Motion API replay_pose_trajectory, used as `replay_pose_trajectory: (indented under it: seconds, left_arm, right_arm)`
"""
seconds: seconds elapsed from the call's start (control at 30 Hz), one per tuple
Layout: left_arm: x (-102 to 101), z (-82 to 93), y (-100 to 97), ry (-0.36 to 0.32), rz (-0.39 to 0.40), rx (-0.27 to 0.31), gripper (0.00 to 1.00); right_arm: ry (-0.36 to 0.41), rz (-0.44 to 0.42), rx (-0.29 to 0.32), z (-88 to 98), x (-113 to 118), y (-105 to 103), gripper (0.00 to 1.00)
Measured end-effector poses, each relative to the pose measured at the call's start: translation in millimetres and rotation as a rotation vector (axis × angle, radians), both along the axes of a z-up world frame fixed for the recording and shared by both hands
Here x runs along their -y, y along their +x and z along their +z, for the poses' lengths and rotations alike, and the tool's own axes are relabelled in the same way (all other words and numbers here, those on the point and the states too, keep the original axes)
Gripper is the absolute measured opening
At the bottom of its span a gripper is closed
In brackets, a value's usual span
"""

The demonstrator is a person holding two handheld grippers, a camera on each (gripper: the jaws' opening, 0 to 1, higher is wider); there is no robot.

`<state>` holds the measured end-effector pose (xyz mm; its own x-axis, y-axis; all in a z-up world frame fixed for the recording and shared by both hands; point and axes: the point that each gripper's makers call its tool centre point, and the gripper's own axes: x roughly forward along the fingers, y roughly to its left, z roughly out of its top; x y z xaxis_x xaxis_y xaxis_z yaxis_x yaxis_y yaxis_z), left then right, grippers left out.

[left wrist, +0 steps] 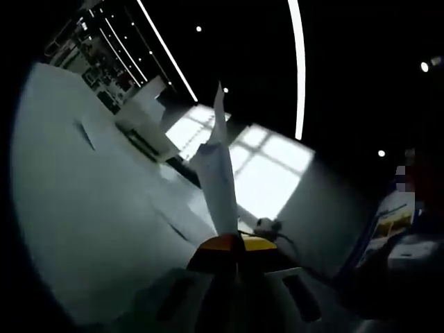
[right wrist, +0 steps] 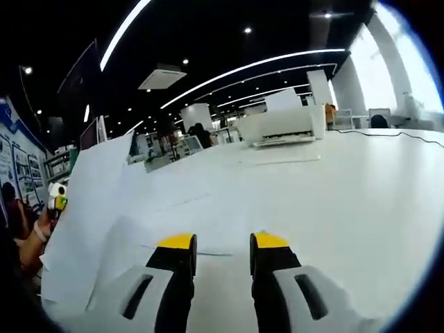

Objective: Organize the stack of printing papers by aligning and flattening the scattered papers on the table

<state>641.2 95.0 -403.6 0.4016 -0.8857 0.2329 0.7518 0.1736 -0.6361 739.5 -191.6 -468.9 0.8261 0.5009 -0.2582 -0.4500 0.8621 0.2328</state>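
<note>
In the left gripper view my left gripper [left wrist: 232, 244] is shut on a stack of white paper [left wrist: 220, 173], seen edge-on and rising straight up from the yellow-tipped jaws. In the right gripper view the same paper [right wrist: 94, 201] stands lifted and tilted above the white table [right wrist: 333, 208] at the left. The left gripper [right wrist: 57, 195] pinches its left edge, with a person's hand [right wrist: 36, 232] behind it. My right gripper [right wrist: 223, 244] is open low over the table, with nothing between its jaws, just right of the lifted paper.
A white printer [right wrist: 284, 126] stands at the table's far side, also seen as the printer [left wrist: 142, 135]. A dark cable [right wrist: 395, 135] runs across the far right of the table. Bright windows [left wrist: 270, 166] and a poster stand [left wrist: 392, 222] lie beyond.
</note>
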Motion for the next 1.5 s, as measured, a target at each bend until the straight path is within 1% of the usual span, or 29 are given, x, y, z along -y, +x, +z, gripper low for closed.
replay_pose_trajectory:
  seconds: [0.27, 0.4, 0.53, 0.57, 0.77, 1.03, 1.1, 1.17, 1.23, 1.3, 1.5]
  left_arm:
    - [-1.6, -0.5, 2.0, -0.001, -0.001, -0.001, 0.06]
    - [-1.2, -0.3, 0.9, -0.001, -0.001, -0.001, 0.06]
    - [-1.1, -0.1, 0.2, 0.0, -0.001, 0.0, 0.06]
    - [-1.9, -0.4, 1.2, 0.0, 0.0, -0.002, 0.06]
    - [-1.1, -0.5, -0.2, -0.001, -0.001, -0.003, 0.06]
    - [-1.9, -1.1, 1.5, -0.003, -0.002, -0.007, 0.06]
    - [-1.6, -1.2, 1.1, -0.003, -0.002, -0.008, 0.06]
    - [-0.8, -1.0, 0.2, -0.001, 0.0, -0.004, 0.06]
    - [-1.0, -1.1, 0.5, -0.001, 0.0, -0.006, 0.06]
    - [-1.1, -1.1, 0.8, -0.001, 0.0, -0.004, 0.06]
    - [-0.5, -0.9, 0.2, 0.001, 0.0, -0.002, 0.06]
  right_arm:
    - [-0.023, 0.002, -0.013, -4.4, -1.5, 7.3, 0.27]
    - [-0.048, 0.0, -0.022, -8.0, -4.1, 8.8, 0.27]
    - [-0.07, -0.009, -0.017, -8.9, -6.1, 10.7, 0.27]
    - [-0.087, -0.009, -0.018, -10.8, -7.5, 12.4, 0.27]
    - [-0.147, -0.011, 0.002, -13.1, -10.7, 16.0, 0.28]
    - [-0.16, -0.012, 0.008, -14.2, -7.9, 21.5, 0.28]
    - [-0.179, -0.012, 0.016, -14.9, -8.1, 23.1, 0.27]
    - [-0.226, -0.01, 0.035, -16.5, -8.1, 23.3, 0.26]
    - [-0.218, -0.013, 0.032, -16.2, -7.1, 24.2, 0.25]
    - [-0.214, -0.015, 0.029, -16.1, -7.6, 24.0, 0.22]
    - [-0.221, -0.031, 0.031, -16.4, -7.5, 25.4, 0.22]
